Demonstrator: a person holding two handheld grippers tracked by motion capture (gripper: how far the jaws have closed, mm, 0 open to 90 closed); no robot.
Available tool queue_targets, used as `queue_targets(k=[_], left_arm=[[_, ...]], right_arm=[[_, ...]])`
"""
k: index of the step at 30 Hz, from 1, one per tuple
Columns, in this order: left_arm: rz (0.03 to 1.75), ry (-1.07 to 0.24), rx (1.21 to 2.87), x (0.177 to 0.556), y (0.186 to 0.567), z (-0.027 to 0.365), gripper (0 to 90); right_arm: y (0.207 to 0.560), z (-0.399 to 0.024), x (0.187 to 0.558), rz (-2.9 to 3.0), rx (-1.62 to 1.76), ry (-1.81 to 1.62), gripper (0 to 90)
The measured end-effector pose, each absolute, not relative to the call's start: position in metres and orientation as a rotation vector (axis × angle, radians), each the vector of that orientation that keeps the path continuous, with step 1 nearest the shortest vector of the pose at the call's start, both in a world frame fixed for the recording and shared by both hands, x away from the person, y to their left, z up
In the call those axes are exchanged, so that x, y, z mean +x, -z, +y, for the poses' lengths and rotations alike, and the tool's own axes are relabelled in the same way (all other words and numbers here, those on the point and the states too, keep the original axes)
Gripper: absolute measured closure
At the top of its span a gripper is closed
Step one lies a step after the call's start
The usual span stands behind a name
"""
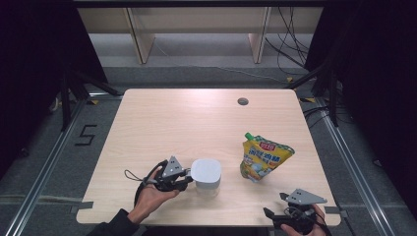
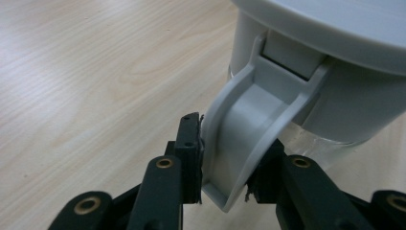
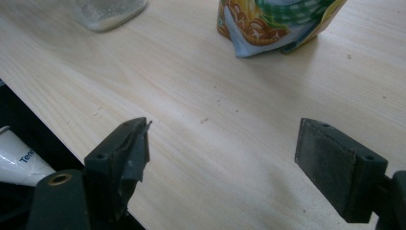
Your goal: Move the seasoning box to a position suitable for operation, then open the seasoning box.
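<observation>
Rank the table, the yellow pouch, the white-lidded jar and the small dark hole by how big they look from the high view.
1. table
2. yellow pouch
3. white-lidded jar, a little smaller than the pouch; they look close
4. small dark hole

The right gripper (image 3: 222, 158) hung open over the pale wooden tabletop (image 3: 201, 81) near its edge. Beyond stood a yellow printed pouch (image 3: 275, 21) and a clear glass jar (image 3: 107, 12).

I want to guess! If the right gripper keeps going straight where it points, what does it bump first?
Probably the yellow pouch. The right gripper is open over bare table, and the pouch stands ahead, though depth is hard to judge.
</observation>
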State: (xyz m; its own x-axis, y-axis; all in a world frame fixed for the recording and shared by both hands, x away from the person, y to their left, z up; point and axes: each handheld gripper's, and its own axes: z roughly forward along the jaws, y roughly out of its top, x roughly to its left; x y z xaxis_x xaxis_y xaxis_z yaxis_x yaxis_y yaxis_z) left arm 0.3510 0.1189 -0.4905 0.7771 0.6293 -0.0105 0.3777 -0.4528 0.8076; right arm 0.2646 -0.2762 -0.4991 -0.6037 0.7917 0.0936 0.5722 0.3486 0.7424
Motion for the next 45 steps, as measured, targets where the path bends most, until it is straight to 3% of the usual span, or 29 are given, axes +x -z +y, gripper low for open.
queue_targets(k=[5,21,34,38,45], left_arm=[[0.775,-0.253,2.053,0.342,0.491,0.116,64.7],[0.728,-0.272,2.070,0.328,0.487,0.117,66.3],[0.667,-0.283,2.100,0.316,0.470,0.133,31.6],[0.662,-0.264,2.079,0.310,0.460,0.134,29.1],[0.671,-0.241,2.065,0.309,0.454,0.134,34.9]], right_arm=[[0.498,-0.276,0.263,2.334,1.228,-1.092,20.2],[0.498,-0.277,0.264,2.336,1.190,-1.102,20.2],[0.499,-0.276,0.265,2.341,1.193,-1.114,20.2],[0.499,-0.274,0.263,2.336,1.226,-1.125,20.1],[0.500,-0.276,0.266,2.341,1.193,-1.091,20.0]])
